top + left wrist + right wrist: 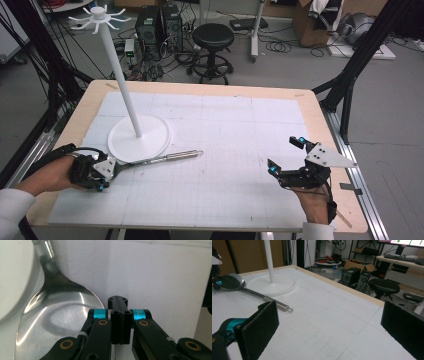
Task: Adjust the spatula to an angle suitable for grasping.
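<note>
Spatula (pixel 165 159): it lies flat on the white mat (pixel 225 150), along the front edge of the stand's round base (pixel 150 142), which you see in the high view.
Long axis: in the high view it runs nearly across the table, rising slightly toward the far side as it goes right.
Blade end: the broad shiny blade (pixel 57 315) points toward your left hand, at the left of the table.
Handle end: the slim handle with its small hanging loop (pixel 290 309) points toward the table's middle, away from your left hand.
Left gripper (pixel 100 172): your jaws are pressed together with nothing between the pads; in the left gripper view the closed tips sit just beside the blade's right edge, over the mat.
Right gripper (pixel 286 156): your jaws are spread wide and hold nothing; it hovers over the right part of the mat, well apart from the spatula.
Stand: the white pole (pixel 122 75) rises upright from the round base, with a ring of hooks (pixel 98 17) at its top.
Blade and base: the blade's left side lies close against the base rim in the left gripper view; you cannot tell whether they touch.
</note>
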A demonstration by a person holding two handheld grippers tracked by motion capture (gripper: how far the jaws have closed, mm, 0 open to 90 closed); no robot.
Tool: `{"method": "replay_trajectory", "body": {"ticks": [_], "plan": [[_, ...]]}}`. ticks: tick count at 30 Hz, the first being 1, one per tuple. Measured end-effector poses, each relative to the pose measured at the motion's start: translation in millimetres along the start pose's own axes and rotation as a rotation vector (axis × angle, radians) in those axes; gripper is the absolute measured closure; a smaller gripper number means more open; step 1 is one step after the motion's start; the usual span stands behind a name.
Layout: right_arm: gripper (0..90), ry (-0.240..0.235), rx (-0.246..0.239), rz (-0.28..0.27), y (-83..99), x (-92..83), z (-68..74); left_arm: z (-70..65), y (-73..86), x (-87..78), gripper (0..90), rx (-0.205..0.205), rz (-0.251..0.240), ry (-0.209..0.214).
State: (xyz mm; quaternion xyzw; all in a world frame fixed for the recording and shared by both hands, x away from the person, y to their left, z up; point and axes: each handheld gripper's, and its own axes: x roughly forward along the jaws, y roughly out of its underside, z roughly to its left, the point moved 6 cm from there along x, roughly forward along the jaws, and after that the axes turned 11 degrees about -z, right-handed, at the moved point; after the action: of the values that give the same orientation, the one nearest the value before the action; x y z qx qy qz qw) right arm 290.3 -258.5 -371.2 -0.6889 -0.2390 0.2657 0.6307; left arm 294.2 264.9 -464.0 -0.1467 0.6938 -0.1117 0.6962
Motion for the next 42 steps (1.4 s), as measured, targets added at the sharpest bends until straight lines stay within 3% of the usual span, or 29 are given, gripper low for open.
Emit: {"method": "replay_trajectory", "body": {"ticks": [5,13,18,26,29,33,34,39,40,42], "plan": [[0.9,-0.001,-0.002,-0.002,-0.2,-0.4,-0.5,5.6,8.1,-1.5,89.9,-0.022,0.020,-0.023],[0.9,0.000,0.000,-0.002,0.1,-0.1,-0.8,9.3,12.5,-7.2,89.9,-0.040,0.000,-0.036],[0.8,0.000,0.000,0.001,0.0,0.0,-0.5,8.3,6.7,-10.0,89.6,-0.033,-0.026,-0.035],[0.9,-0.001,0.000,0.000,-0.3,0.0,-0.6,8.0,-12.9,-24.3,86.3,-0.033,-0.120,-0.043],[0.8,-0.002,0.003,0.002,-0.5,-0.3,-0.4,8.1,-16.5,-27.3,84.4,-0.035,-0.135,-0.043],[0.9,-0.001,-0.002,-0.003,-1.1,-0.4,-1.1,8.5,-25.1,-35.1,78.5,-0.017,-0.176,-0.058],[0.9,0.000,-0.002,-0.002,-1.0,-0.4,-1.8,9.0,-29.8,-38.5,73.2,-0.009,-0.193,-0.071],[0.8,-0.001,0.002,0.000,-0.7,-0.6,-1.6,9.9,-41.1,-45.8,64.0,-0.018,-0.242,-0.086],[0.8,-0.004,0.003,0.000,-0.6,-0.7,-0.6,9.6,-44.7,-47.7,55.2,-0.024,-0.255,-0.099],[0.8,-0.006,-0.007,0.005,-0.4,-0.8,-0.4,9.6,-51.5,-51.8,50.2,-0.027,-0.280,-0.104]]}}
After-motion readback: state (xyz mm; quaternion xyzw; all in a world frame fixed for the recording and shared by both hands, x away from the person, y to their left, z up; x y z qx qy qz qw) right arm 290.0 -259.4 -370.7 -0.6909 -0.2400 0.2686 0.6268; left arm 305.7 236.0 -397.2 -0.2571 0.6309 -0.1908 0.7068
